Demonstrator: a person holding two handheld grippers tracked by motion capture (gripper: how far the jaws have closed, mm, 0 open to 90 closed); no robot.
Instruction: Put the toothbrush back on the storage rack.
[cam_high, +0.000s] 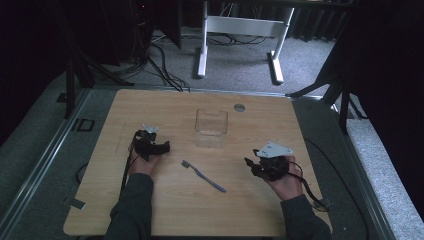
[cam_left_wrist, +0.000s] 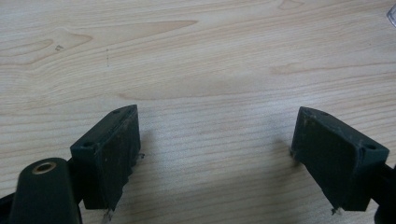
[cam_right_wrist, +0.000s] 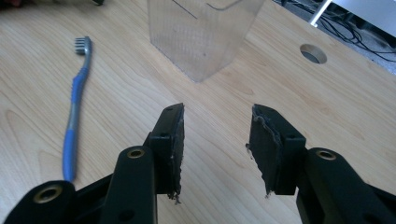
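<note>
Toothbrush (cam_high: 203, 175) flat on table (cam_high: 150, 210), near and front-left of clear container (cam_high: 211, 128); both left gripper (cam_high: 162, 146) and right gripper (cam_high: 248, 162) jaws released, empty; thin low handle may skid under a pinch, and container could tip if clipped.

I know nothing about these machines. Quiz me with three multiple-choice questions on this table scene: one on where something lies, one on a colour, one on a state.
1. Where does the toothbrush lie?
A. inside the clear container
B. flat on the table, between the two grippers
C. in a gripper

2. What colour is its handle?
A. blue
B. red
C. yellow

3. How does the right gripper stand?
A. shut on the toothbrush
B. shut on nothing
C. open, nothing between its jaws

Answers:
1 B: it lies on the wooden table, nearer the person than the clear container.
2 A: the right gripper view shows blue.
3 C: bare wood shows between the jaws.
</note>
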